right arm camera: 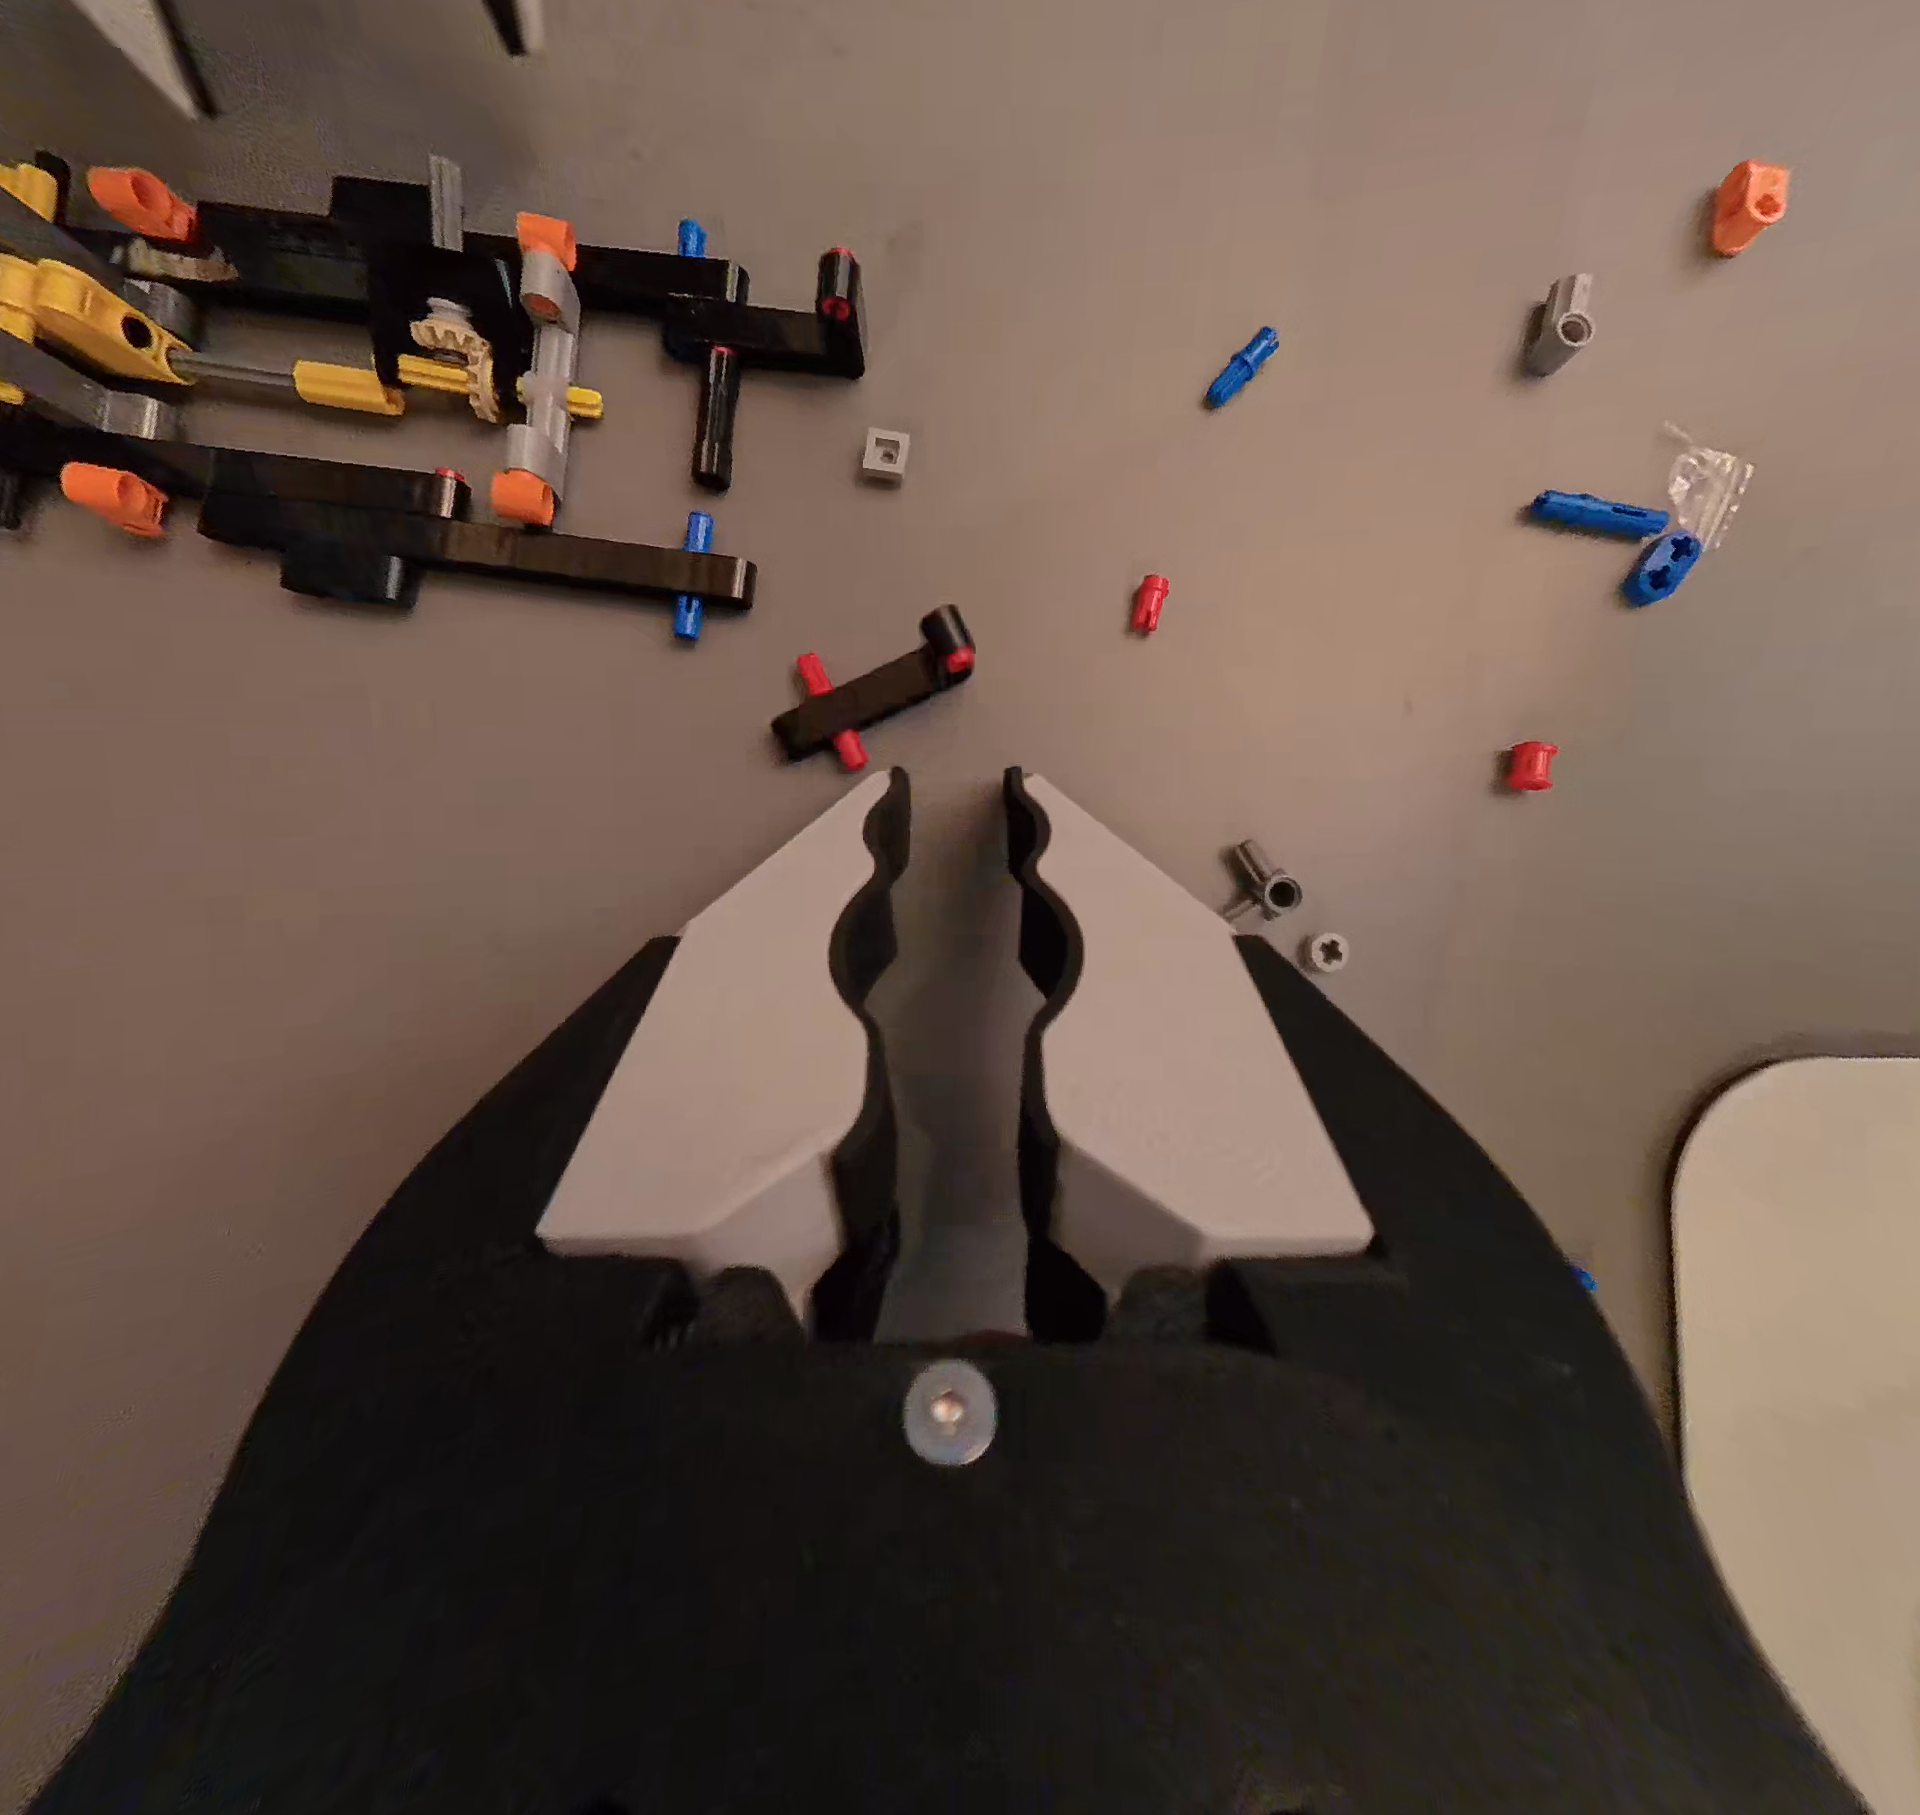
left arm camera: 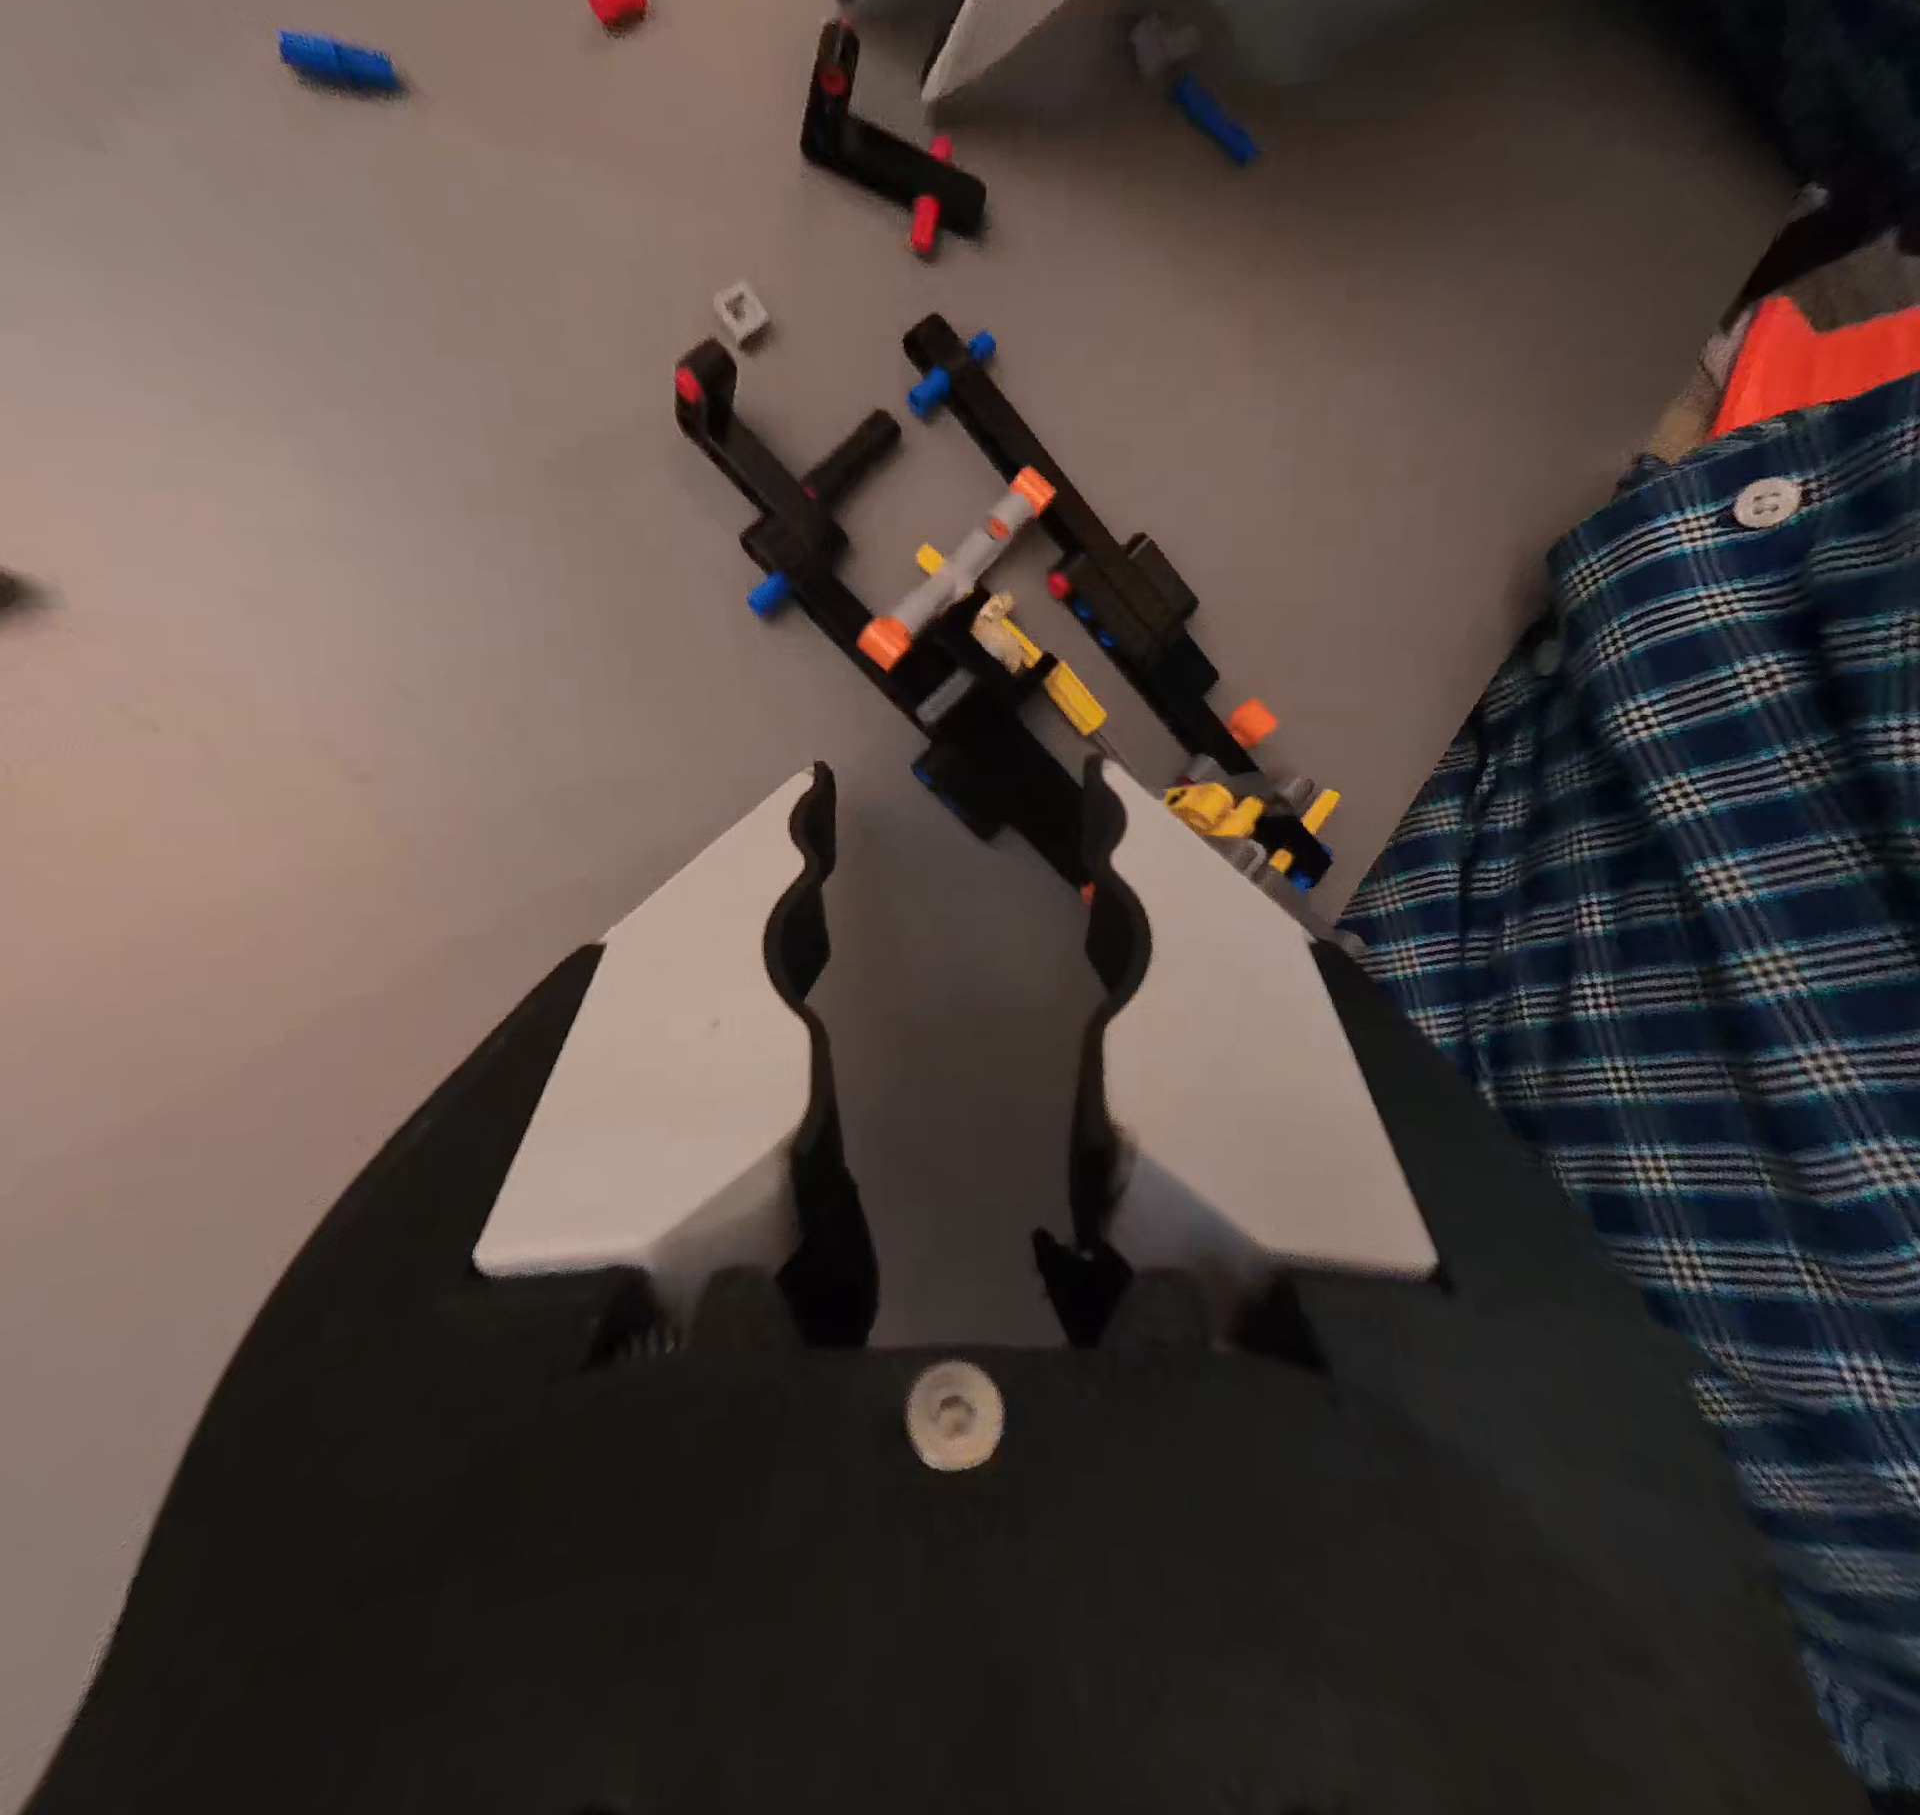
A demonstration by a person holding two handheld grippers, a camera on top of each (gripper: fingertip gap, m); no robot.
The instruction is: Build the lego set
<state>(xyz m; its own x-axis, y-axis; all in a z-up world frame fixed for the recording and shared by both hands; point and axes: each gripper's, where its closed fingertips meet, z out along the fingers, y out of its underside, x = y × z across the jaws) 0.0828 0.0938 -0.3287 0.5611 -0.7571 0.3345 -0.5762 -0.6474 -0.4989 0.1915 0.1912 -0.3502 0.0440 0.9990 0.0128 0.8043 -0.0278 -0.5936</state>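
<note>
Grey matte tabletop (right arm camera: 1351, 103) underneath, strewn with loose pins. Nearest, right gripper (right arm camera: 956, 778) parted and empty, just short of black L-shaped beam (right arm camera: 873, 690). Beyond, half-built lego frame (right arm camera: 416, 383). Left gripper (left arm camera: 956, 778) parted, empty, over frame's end.

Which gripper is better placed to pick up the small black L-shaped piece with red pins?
Right. The right gripper, open, sits just before the L-shaped piece; the left gripper hangs over the main assembly.
</note>
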